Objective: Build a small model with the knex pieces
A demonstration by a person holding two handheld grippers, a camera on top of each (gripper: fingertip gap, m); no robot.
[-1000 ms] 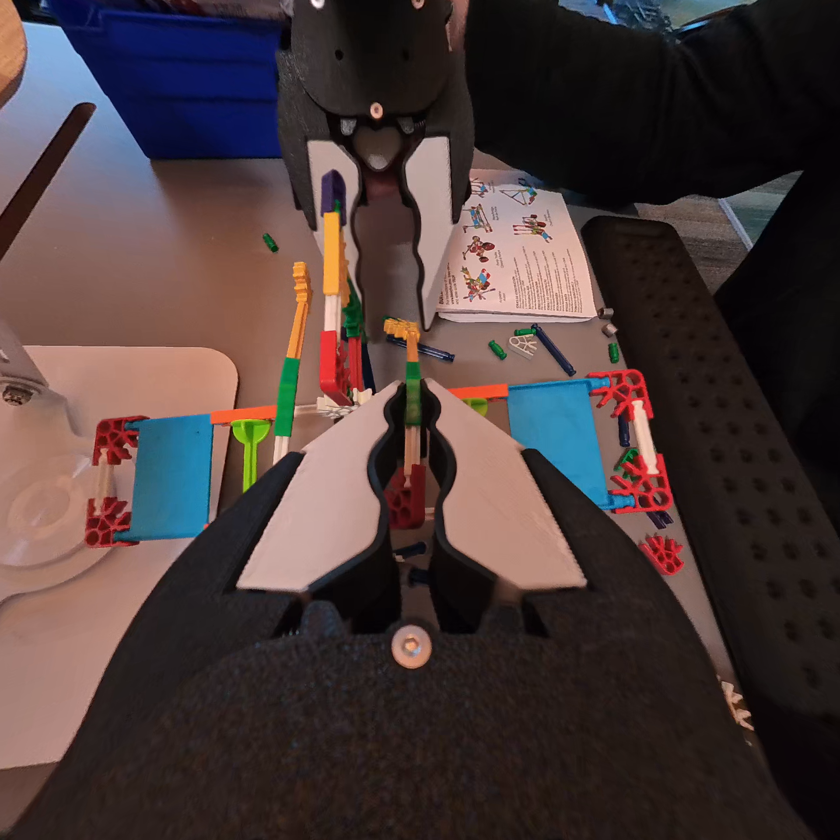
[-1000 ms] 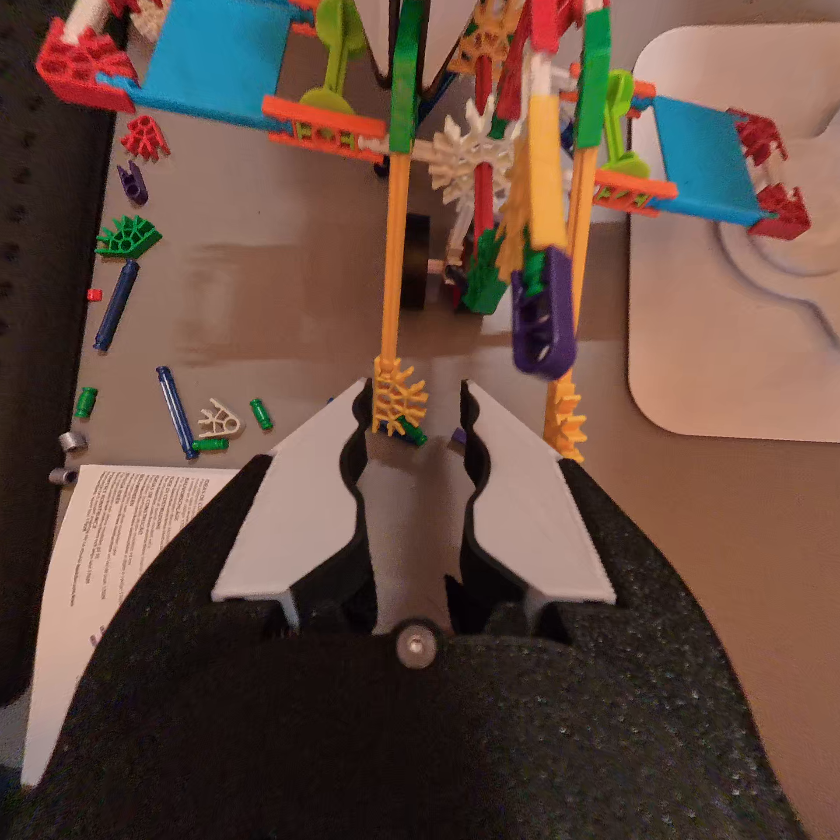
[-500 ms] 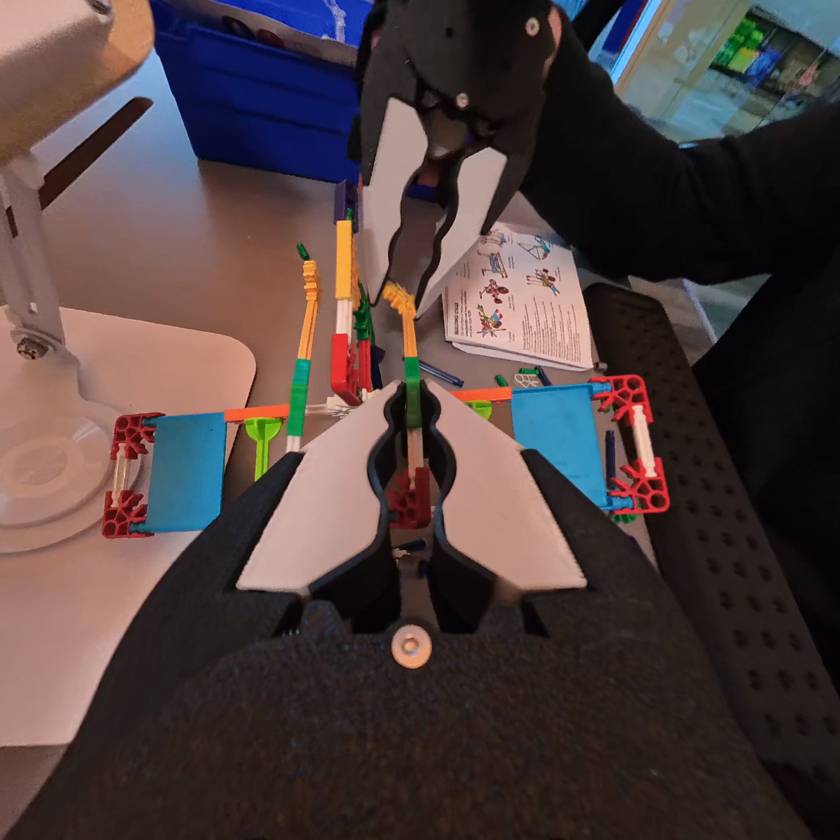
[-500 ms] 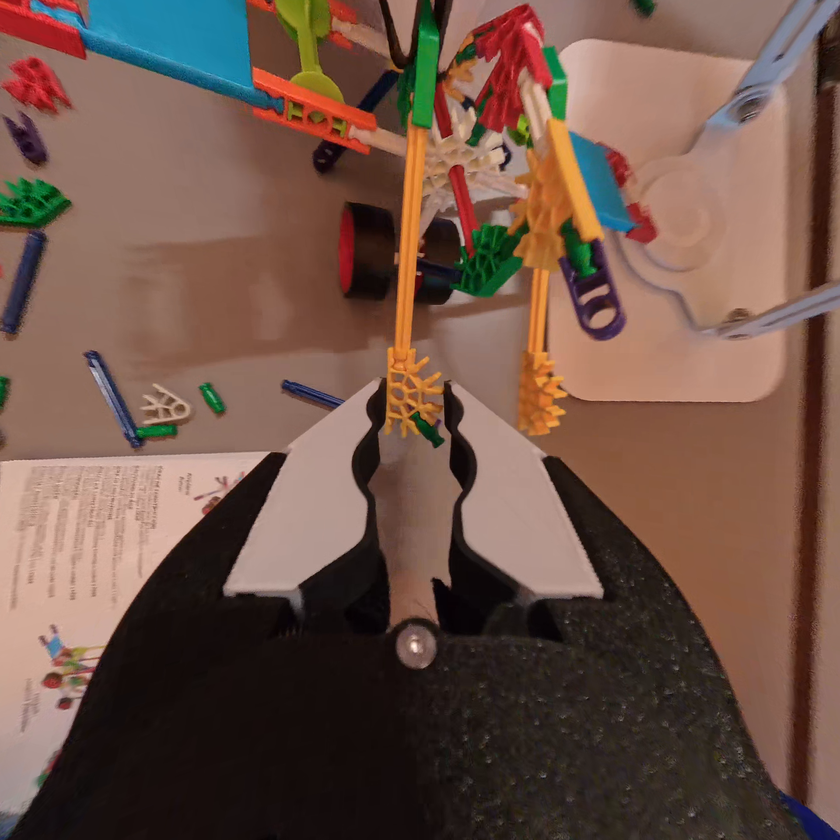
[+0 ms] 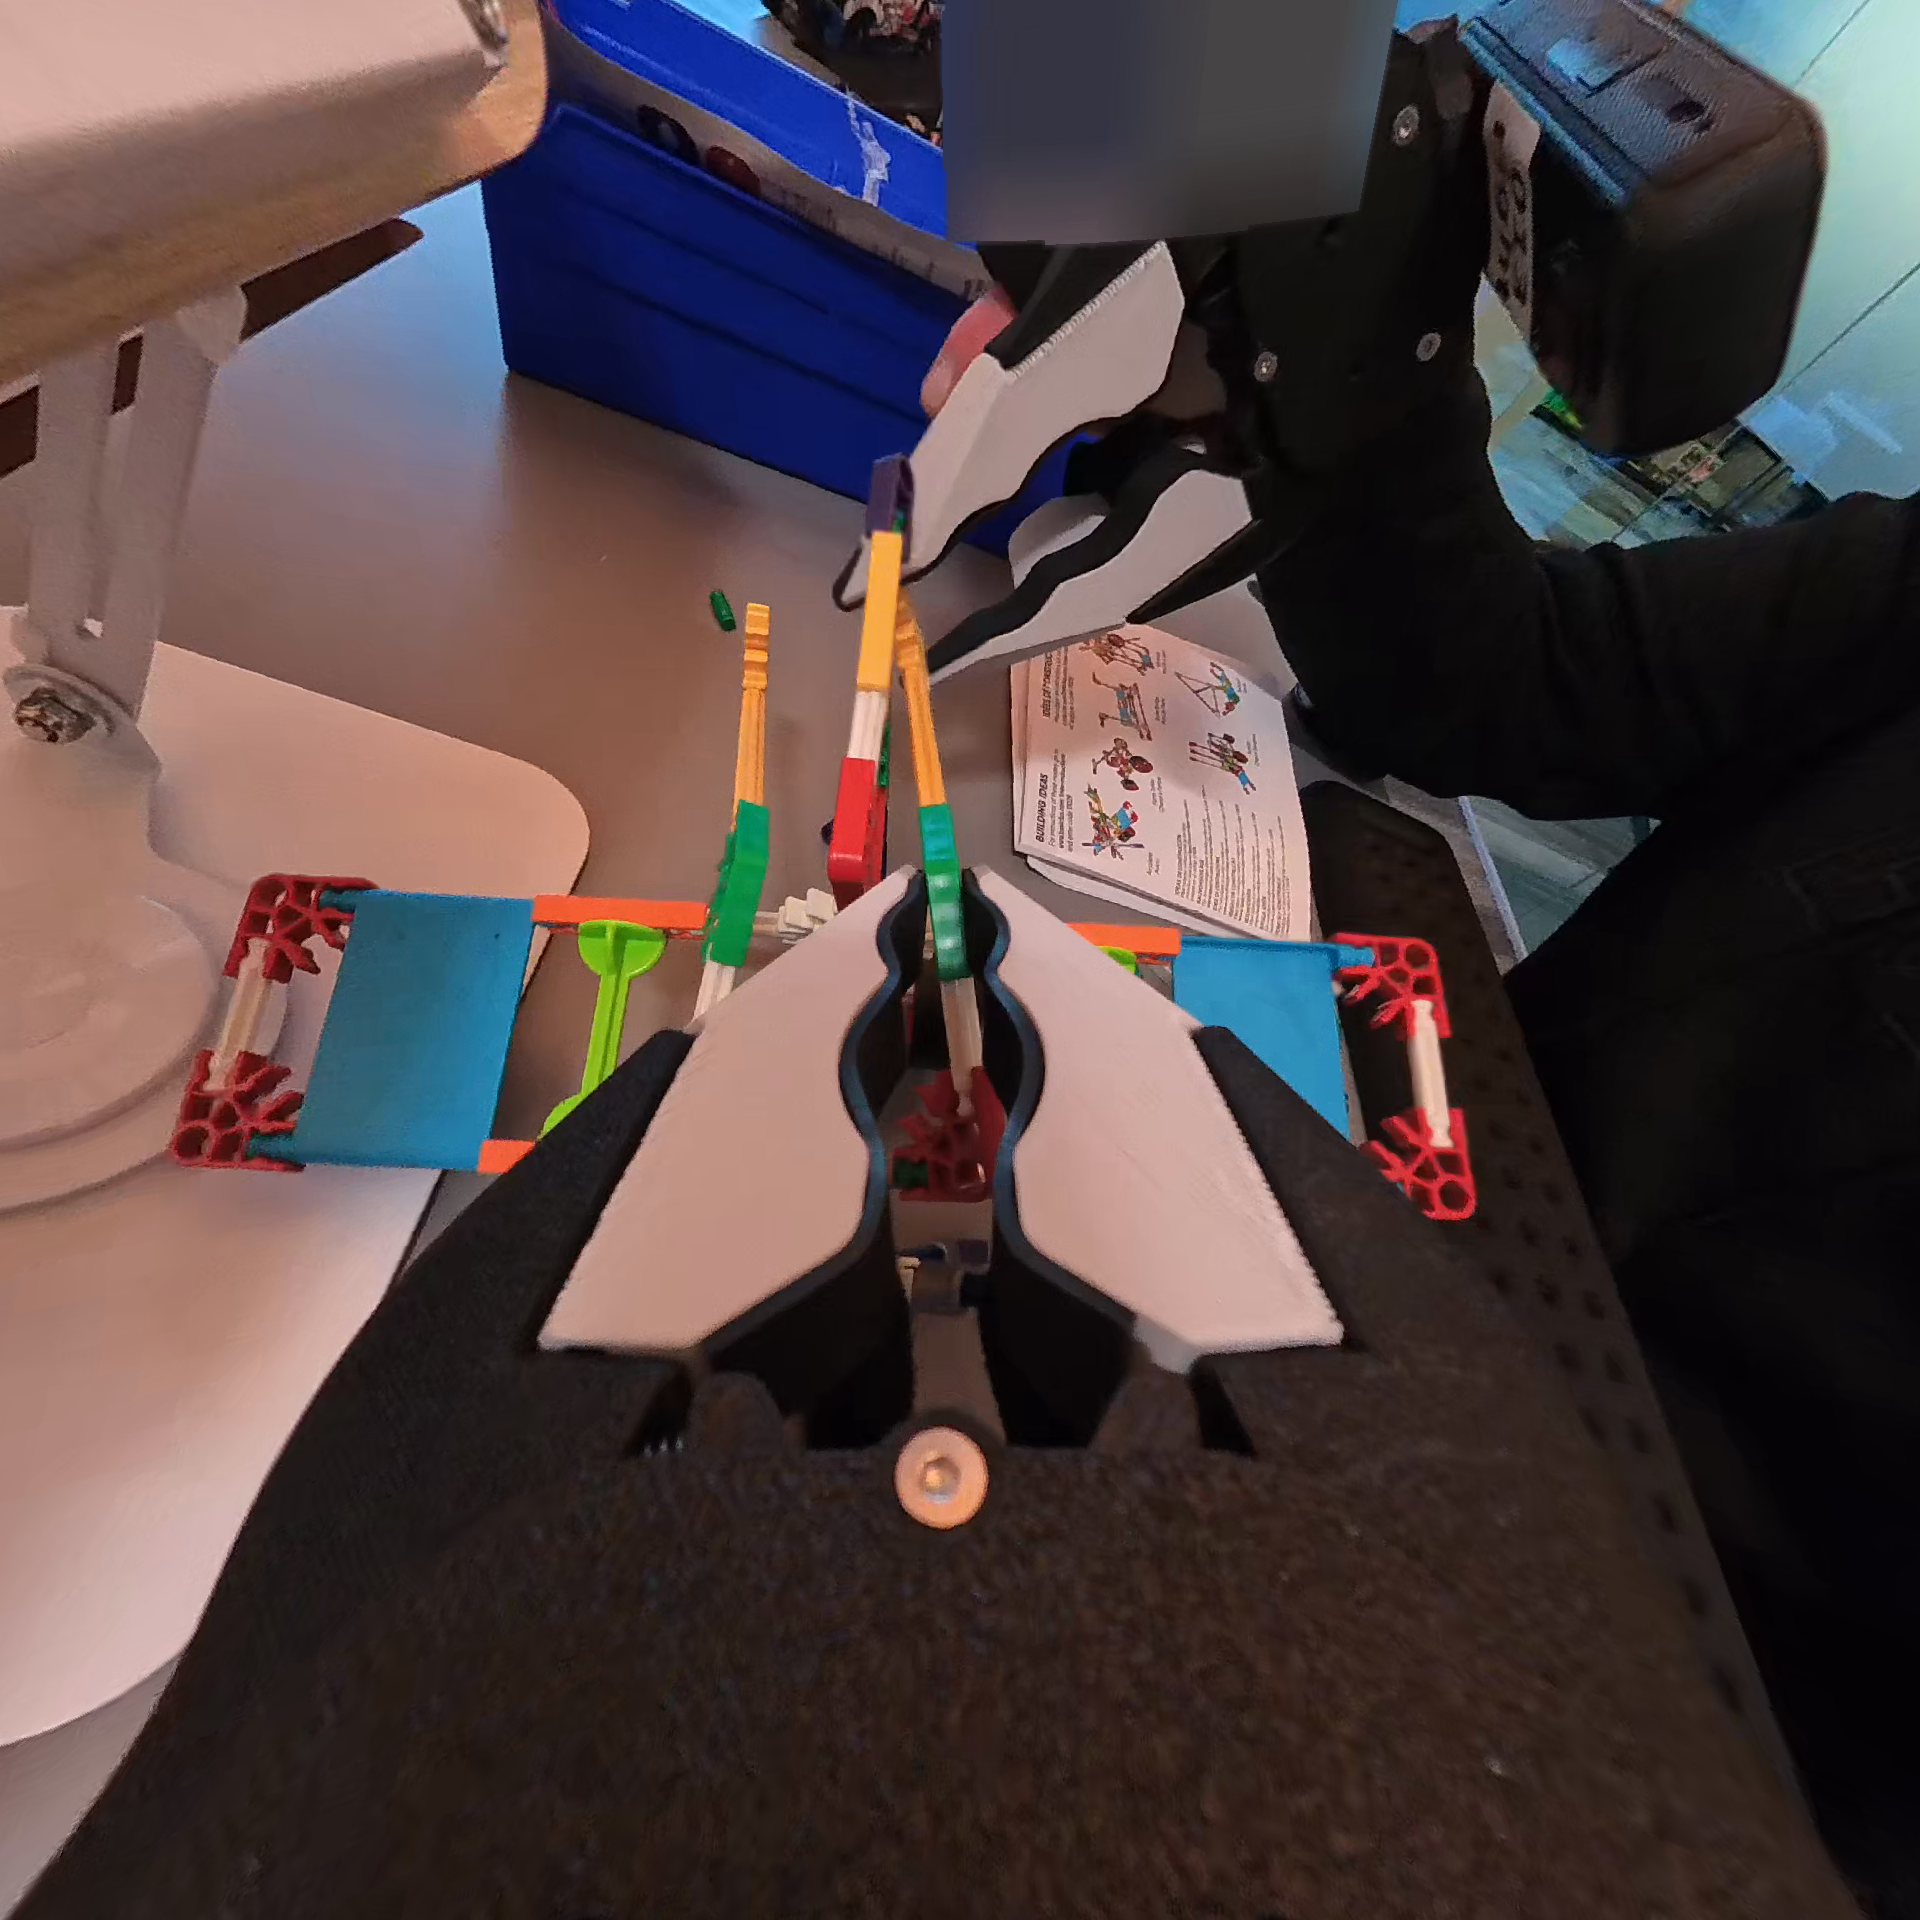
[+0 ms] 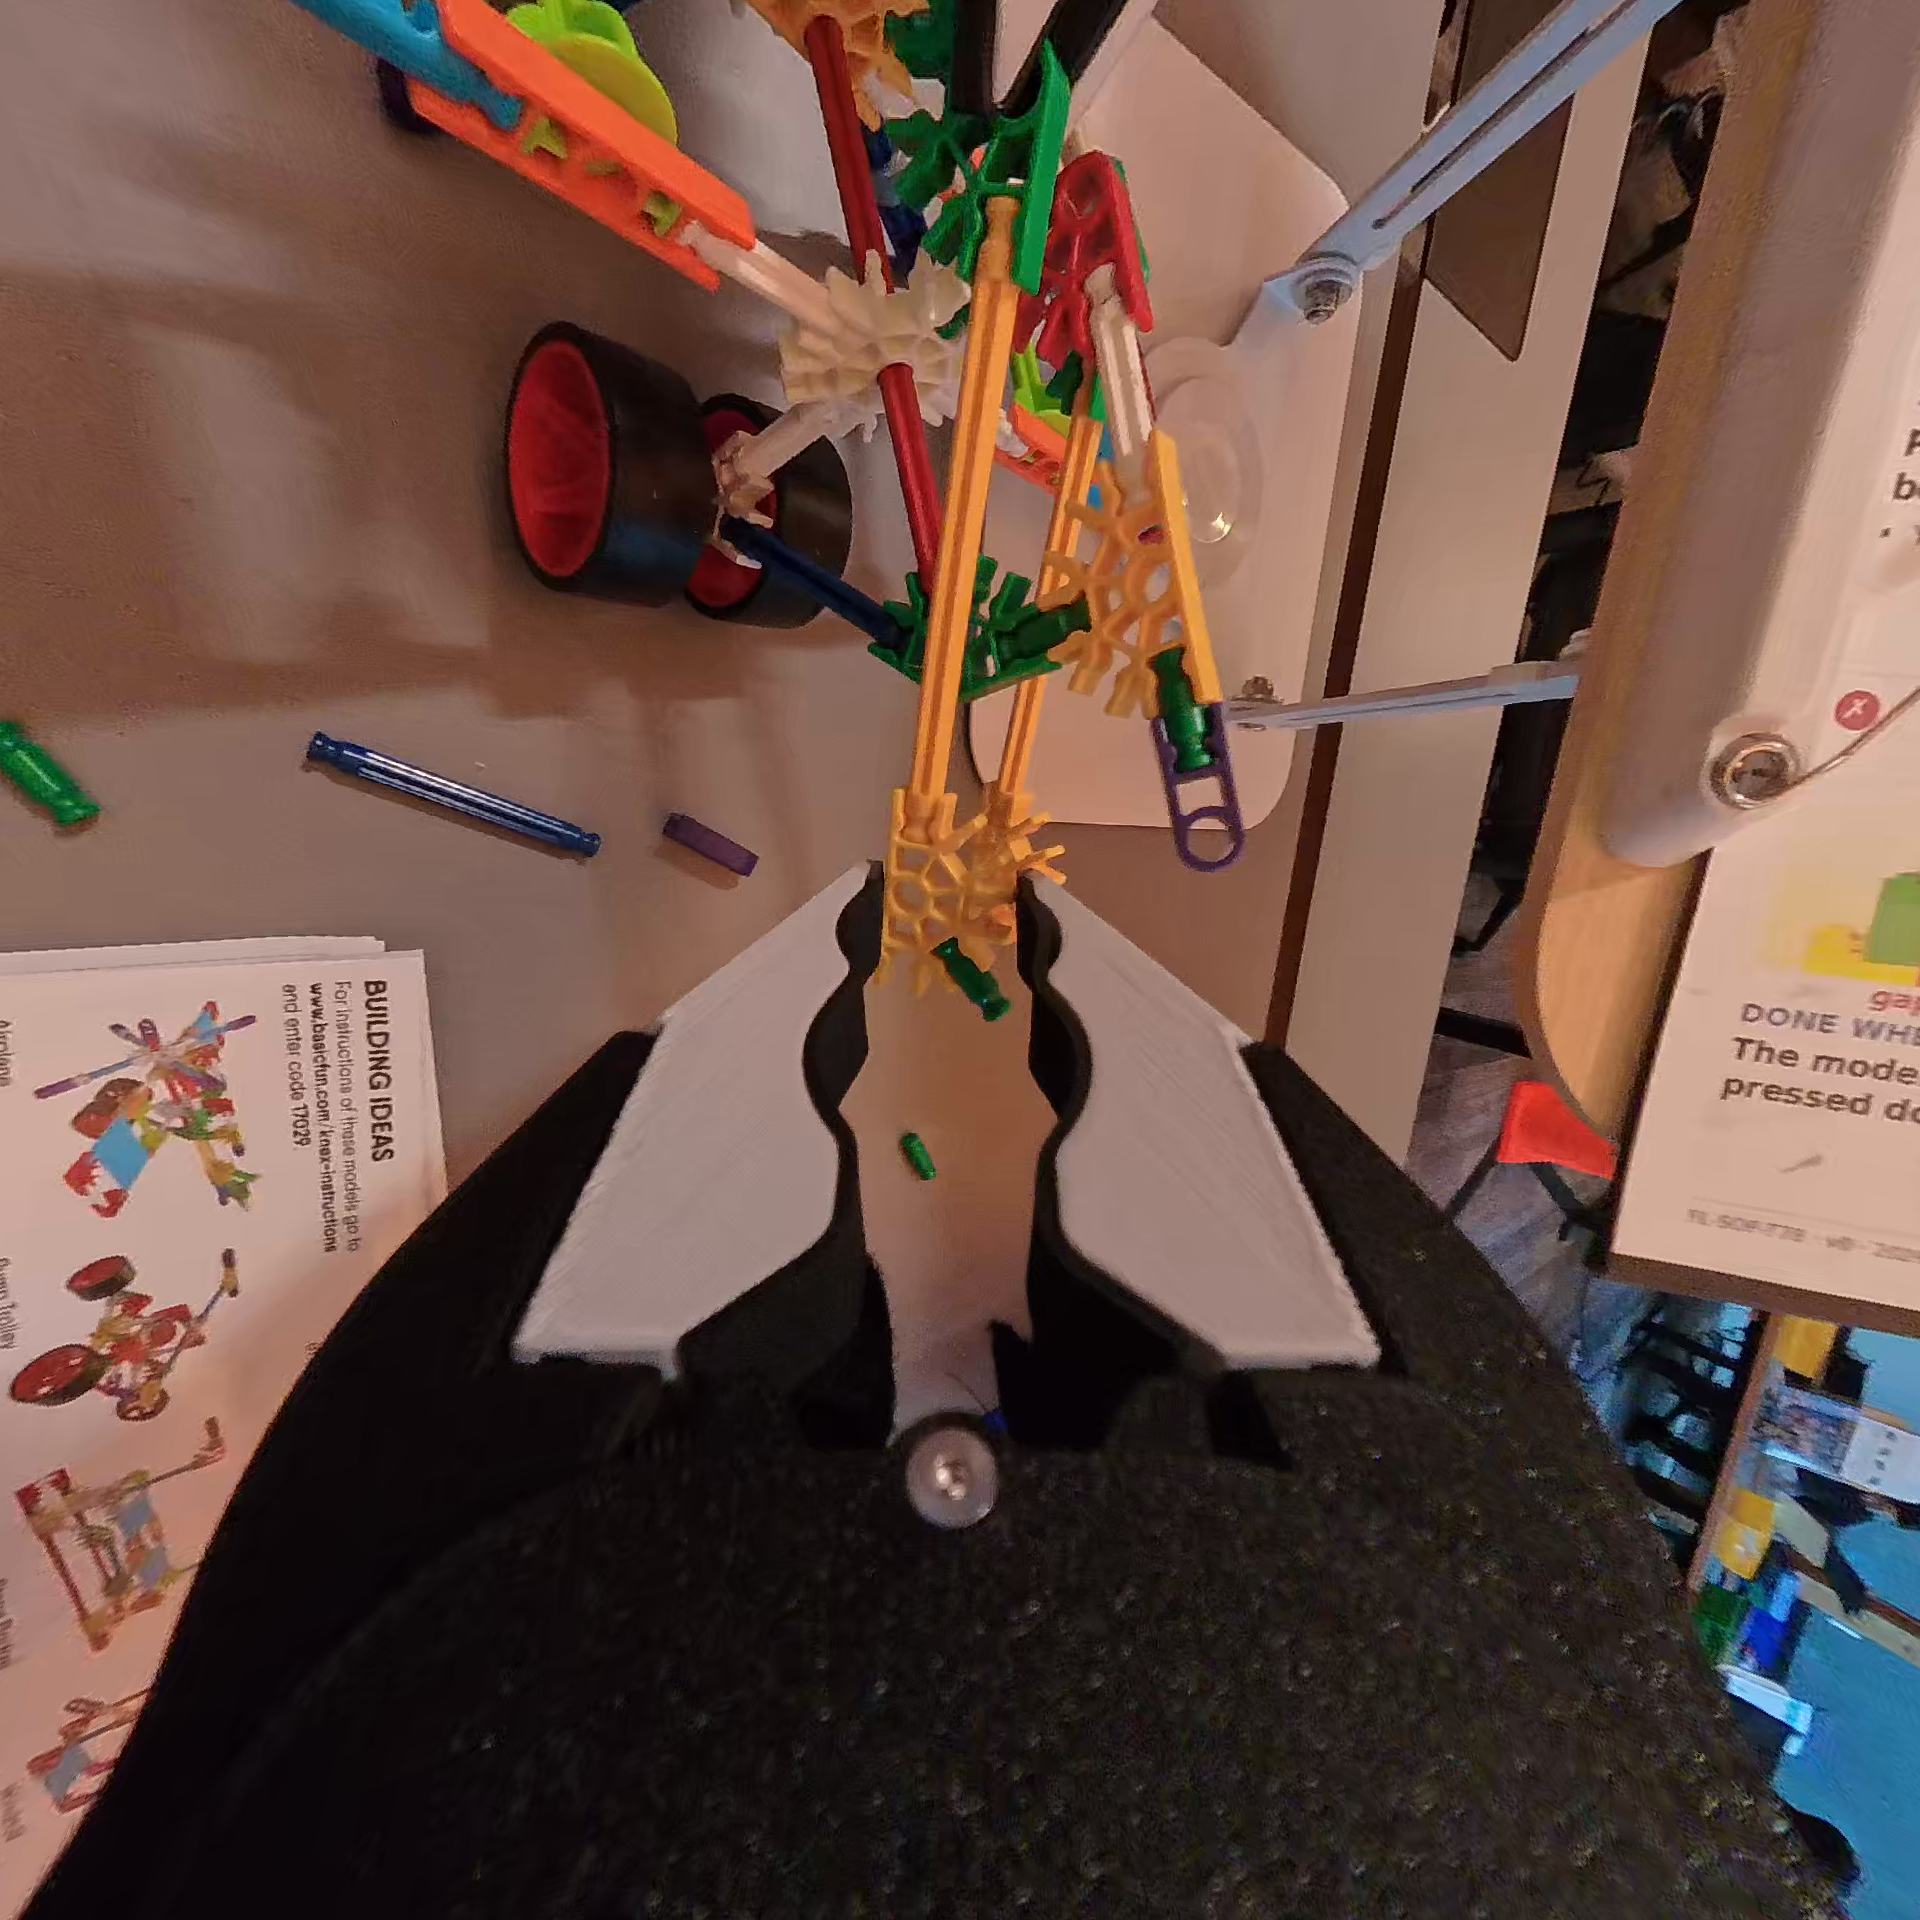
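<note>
The light, snap-together toy model (image 5: pixel 873 831), raised above the bench (image 5: pixel 416 540), looks fragile at its joints: the left tool (image 5: pixel 943 914) is closed on its green connector (image 5: pixel 940 883), the right tool (image 6: pixel 951 894) on the yellow connector (image 6: pixel 925 894), both stiff points.

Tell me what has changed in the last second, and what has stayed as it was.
The right hand-held gripper moved forward and closed its open jaws on the yellow connector at the end of the toy model's yellow rod. The view tilted, so the model seems lifted at that end. The left hand-held gripper stayed shut on the green connector.
</note>
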